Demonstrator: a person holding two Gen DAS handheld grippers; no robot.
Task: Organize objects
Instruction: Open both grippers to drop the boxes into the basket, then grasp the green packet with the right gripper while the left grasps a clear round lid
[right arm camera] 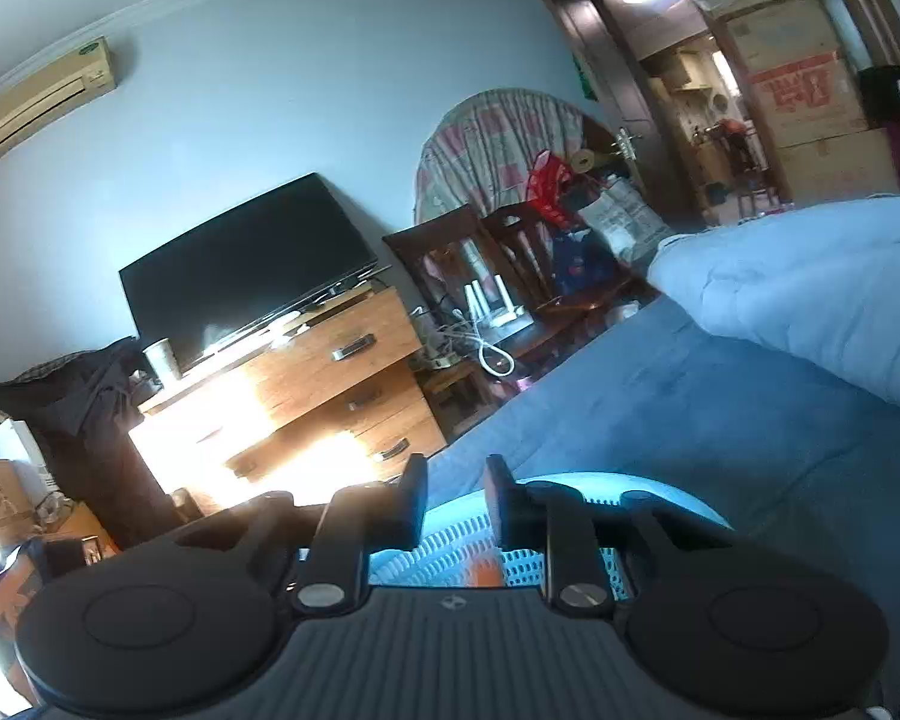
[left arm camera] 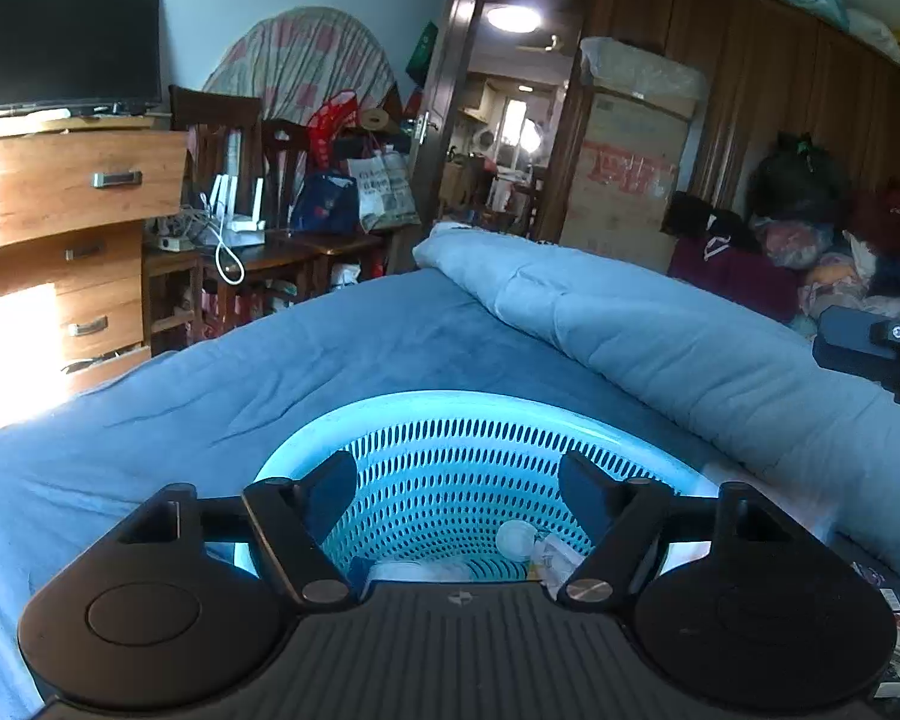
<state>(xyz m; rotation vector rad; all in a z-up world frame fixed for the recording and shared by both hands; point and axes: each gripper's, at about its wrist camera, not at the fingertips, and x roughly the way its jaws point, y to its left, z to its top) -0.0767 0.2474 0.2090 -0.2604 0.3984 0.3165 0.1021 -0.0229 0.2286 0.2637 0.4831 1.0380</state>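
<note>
Off to the left of the left claw stands a wooden chest of drawers with a dark television on top; sunlight washes out its lower drawers. The left claw itself hangs with its jaws spread wide and nothing between them. Straight ahead of and below its fingers sits a pale blue perforated basket on the bed, which wears a darker blue sheet. At the bottom of the basket, close under the claw, lie a few small white items, too blurred to name. Ahead and to the right of the claw a light blue quilt lies rolled across the bed, and at the far right edge a dark piece of the other device shows.

The right claw is tilted, its jaws parted only a little and gripping nothing. The same chest of drawers and television lie ahead to its left. Just below and beyond its fingers is the rim of the basket, with something orange, blurred, inside. The quilt lies to its right.
</note>
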